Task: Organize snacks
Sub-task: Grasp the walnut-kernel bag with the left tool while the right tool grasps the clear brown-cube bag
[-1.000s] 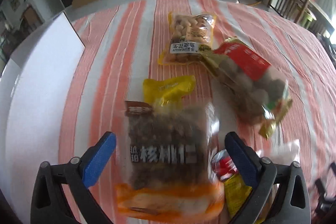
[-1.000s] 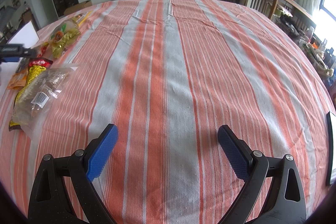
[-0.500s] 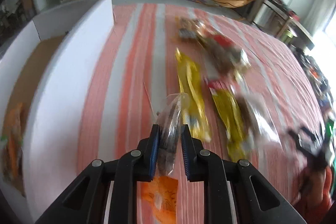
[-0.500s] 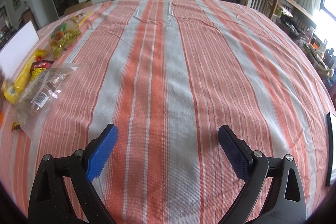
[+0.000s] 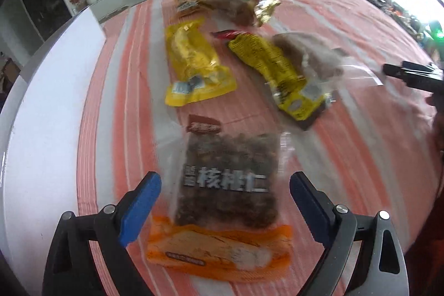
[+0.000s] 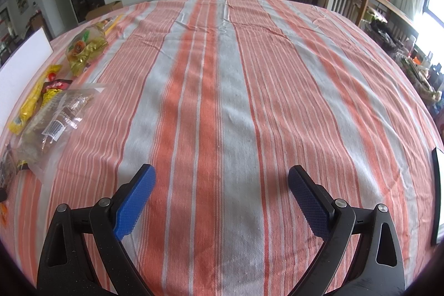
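Note:
In the left wrist view my left gripper is open over a clear bag of walnuts with an orange bottom, which lies flat on the striped cloth between the fingers. Beyond it lie a yellow packet, a yellow-and-black packet, a clear bag of brown snacks and two more bags at the far end. My right gripper is open and empty over bare cloth; the snacks lie far to its left.
A white box wall runs along the left of the snacks. The right gripper shows as a dark shape at the right edge of the left wrist view. A dark flat object lies at the table's right edge.
Half a second ago my left gripper was shut on the walnut bag beside the white box; now it is open and the bag lies flat on the cloth. The right gripper has not moved.

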The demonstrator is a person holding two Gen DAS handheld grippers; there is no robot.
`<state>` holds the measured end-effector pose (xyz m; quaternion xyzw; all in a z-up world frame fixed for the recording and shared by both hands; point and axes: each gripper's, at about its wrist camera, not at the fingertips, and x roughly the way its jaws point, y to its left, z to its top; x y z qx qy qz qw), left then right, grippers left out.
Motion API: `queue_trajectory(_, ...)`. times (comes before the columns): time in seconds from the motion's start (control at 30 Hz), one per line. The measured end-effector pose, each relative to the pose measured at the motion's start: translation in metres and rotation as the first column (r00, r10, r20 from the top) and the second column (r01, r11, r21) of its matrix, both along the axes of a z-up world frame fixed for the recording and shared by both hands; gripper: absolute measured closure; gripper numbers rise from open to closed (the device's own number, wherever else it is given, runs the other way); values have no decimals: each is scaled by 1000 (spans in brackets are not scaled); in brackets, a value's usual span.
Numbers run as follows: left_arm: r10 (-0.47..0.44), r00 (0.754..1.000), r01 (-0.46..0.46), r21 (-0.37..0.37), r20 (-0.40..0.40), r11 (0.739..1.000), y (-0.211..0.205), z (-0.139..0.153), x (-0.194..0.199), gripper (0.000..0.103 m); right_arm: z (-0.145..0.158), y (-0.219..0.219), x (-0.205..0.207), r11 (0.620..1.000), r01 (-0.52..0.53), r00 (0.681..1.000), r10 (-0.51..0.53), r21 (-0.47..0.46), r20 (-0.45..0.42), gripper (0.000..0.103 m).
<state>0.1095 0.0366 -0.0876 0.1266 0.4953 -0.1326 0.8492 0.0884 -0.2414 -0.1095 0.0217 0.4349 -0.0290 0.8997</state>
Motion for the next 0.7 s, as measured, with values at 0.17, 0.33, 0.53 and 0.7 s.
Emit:
queue_trajectory(0.17,110,994,-113,-136,-28,984,29,-12,15,0,0,0,0,1000,0,1000,0,0,0,5)
queue_trajectory(0.33,198,980,-192,-138,31,972,37,-13,20,0,0,0,0,1000,0,1000,0,0,0,5)
queue_trajectory(0.53,228,971,-216,-147,69,965,38,-15,24,0,0,0,0,1000,0,1000,0,0,1,5)
queue_trajectory(0.7,229,970,-215,-149,79,965,37,-17,24,0,0,0,0,1000,0,1000,0,0,1,5)
